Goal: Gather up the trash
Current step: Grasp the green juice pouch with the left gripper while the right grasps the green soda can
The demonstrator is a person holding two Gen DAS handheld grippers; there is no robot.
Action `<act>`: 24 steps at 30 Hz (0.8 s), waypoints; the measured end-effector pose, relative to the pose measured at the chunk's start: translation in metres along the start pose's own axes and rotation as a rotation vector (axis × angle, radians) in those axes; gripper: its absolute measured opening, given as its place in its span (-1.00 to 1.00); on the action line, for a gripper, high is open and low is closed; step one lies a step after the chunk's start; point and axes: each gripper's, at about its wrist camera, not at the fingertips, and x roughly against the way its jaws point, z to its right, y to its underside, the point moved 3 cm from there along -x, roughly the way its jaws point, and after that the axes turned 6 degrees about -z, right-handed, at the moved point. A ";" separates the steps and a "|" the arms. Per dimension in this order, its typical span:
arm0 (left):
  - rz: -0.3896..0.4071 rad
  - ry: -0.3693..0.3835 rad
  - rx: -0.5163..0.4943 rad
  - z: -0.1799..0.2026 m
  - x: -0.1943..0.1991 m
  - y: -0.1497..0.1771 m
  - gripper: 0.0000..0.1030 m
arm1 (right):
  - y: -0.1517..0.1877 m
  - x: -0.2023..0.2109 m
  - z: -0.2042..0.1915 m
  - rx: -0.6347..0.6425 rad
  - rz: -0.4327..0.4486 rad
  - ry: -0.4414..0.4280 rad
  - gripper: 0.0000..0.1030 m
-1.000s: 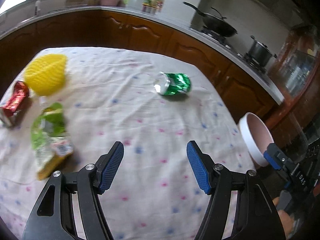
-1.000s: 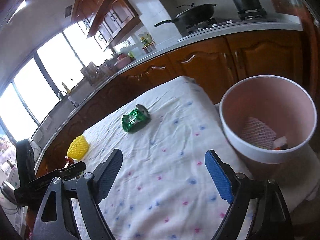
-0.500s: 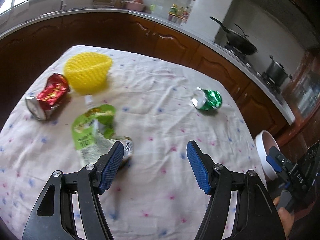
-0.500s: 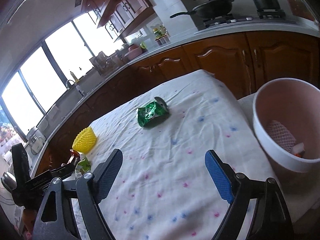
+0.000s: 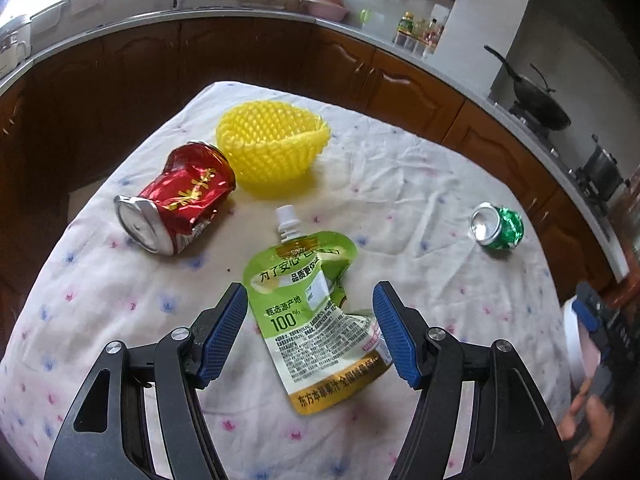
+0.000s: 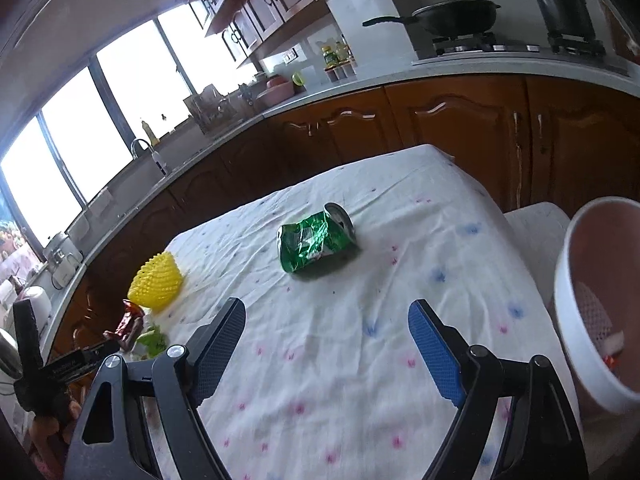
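Left tool [image 5: 310, 336] moved over juice pouch [image 5: 316, 320], wide, empty | right tool [image 6: 326, 346] shifted toward green can [image 6: 316, 242], wide, empty

Two cans [image 5: 180, 196] [image 5: 498, 227], one pouch [image 5: 316, 320]

On the table [image 5: 400, 184], seen from the left wrist, the pouch [image 5: 316, 320] lies centrally, the crushed can [image 5: 180, 196] at 10 o'clock, the mesh cup [image 5: 272, 144] at 12 o'clock behind it, the second can [image 5: 498, 226] at 2 o'clock, and the bin [image 6: 592, 312] beyond the table's right edge.
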 end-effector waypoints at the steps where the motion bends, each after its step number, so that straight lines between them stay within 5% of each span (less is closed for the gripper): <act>1: -0.002 -0.003 -0.014 0.002 -0.002 0.000 0.28 | -0.004 -0.005 -0.001 0.011 -0.001 0.008 0.64; 3: -0.010 -0.021 -0.045 0.008 -0.007 0.002 0.17 | -0.012 -0.013 -0.005 0.032 -0.004 0.019 0.61; 7: -0.073 -0.017 -0.064 0.011 -0.025 0.005 -0.59 | -0.026 -0.033 -0.007 0.055 -0.009 0.033 0.44; 15: -0.072 0.014 -0.103 0.020 -0.036 0.004 -0.81 | -0.050 -0.078 -0.007 0.103 -0.044 0.079 0.06; 24: -0.077 0.104 -0.145 0.049 -0.036 -0.002 -0.85 | -0.065 -0.124 -0.004 0.133 -0.085 0.141 -0.49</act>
